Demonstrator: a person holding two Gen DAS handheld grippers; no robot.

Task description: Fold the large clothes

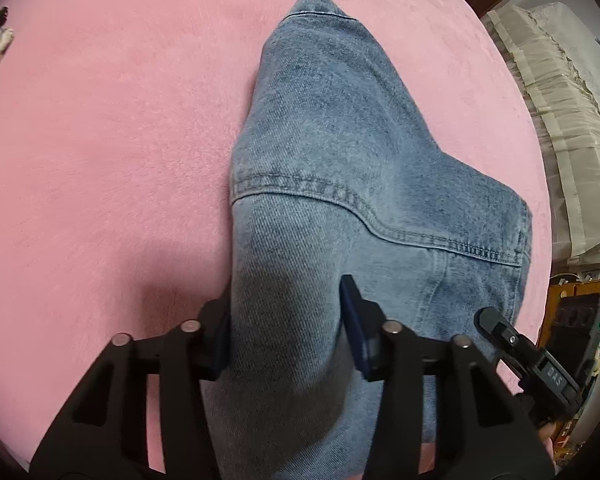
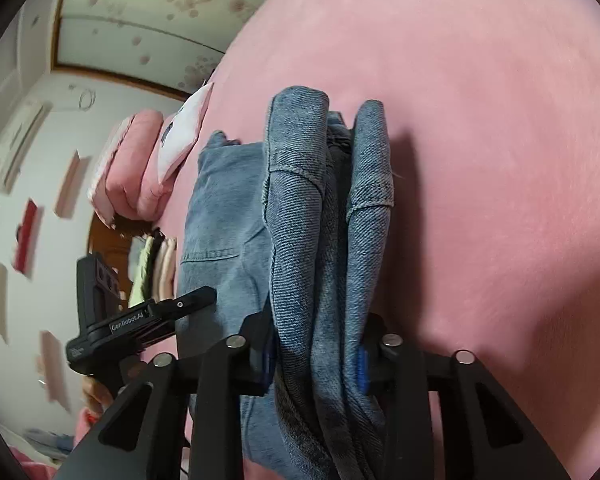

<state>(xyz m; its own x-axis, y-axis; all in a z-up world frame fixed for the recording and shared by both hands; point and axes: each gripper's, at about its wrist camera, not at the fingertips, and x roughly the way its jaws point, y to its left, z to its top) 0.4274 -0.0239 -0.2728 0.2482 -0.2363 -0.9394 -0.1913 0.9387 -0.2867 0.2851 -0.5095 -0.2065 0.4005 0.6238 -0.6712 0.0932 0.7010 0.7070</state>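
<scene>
While both grippers point down at the pink bed, each has a bunch of the blue jeans between its fingers. On the left wrist view, the left gripper has its jaws pinching a thick fold of denim, the blue pads pressed against either side of the cloth. Beyond them the jeans run away toward the far side of the bed, a stitched seam crossing the cloth near the middle and the far end narrowing to a hem. At the lower right of that view, the right gripper shows just beside the denim's near right edge.

On the right wrist view, the right gripper has its jaws clamped on several stacked layers of the jeans, which stand up in ridged folds ahead of them. Another flat part of the denim lies to the left on the bed. A folded pink quilt and what looks like a white pillow sit at the far left.
</scene>
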